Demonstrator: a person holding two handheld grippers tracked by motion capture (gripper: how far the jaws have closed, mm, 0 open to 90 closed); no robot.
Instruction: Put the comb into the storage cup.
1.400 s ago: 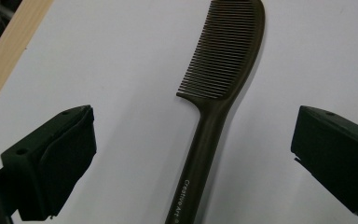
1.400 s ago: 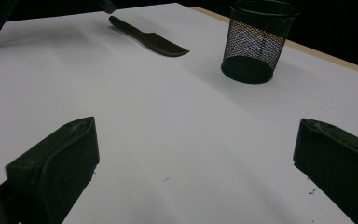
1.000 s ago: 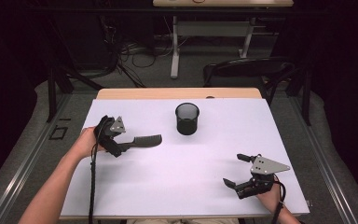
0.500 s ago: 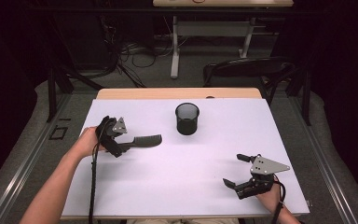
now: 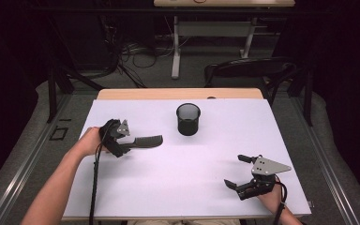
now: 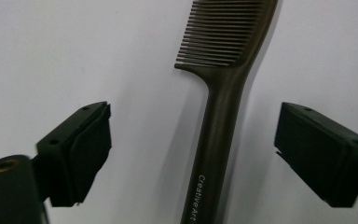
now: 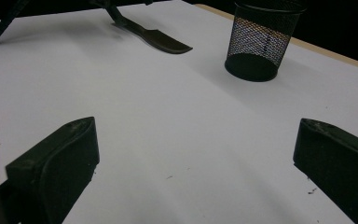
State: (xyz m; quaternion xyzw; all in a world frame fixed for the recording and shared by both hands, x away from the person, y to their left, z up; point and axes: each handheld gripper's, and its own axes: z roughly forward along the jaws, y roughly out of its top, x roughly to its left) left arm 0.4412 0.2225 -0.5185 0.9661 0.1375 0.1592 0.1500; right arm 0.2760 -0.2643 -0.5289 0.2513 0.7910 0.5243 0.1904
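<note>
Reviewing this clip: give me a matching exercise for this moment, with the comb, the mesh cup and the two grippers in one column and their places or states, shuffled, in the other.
Things:
1. comb
2. mesh cup
3. left gripper
4. right gripper

Places or states:
A. stands upright toward the far middle of the table
B. jaws open over bare table at the near right, nothing between them
C. lies flat on the table, handle between two open jaws
D. jaws straddle a handle without touching it

Pairs: 1-C, 2-A, 3-D, 4-B
</note>
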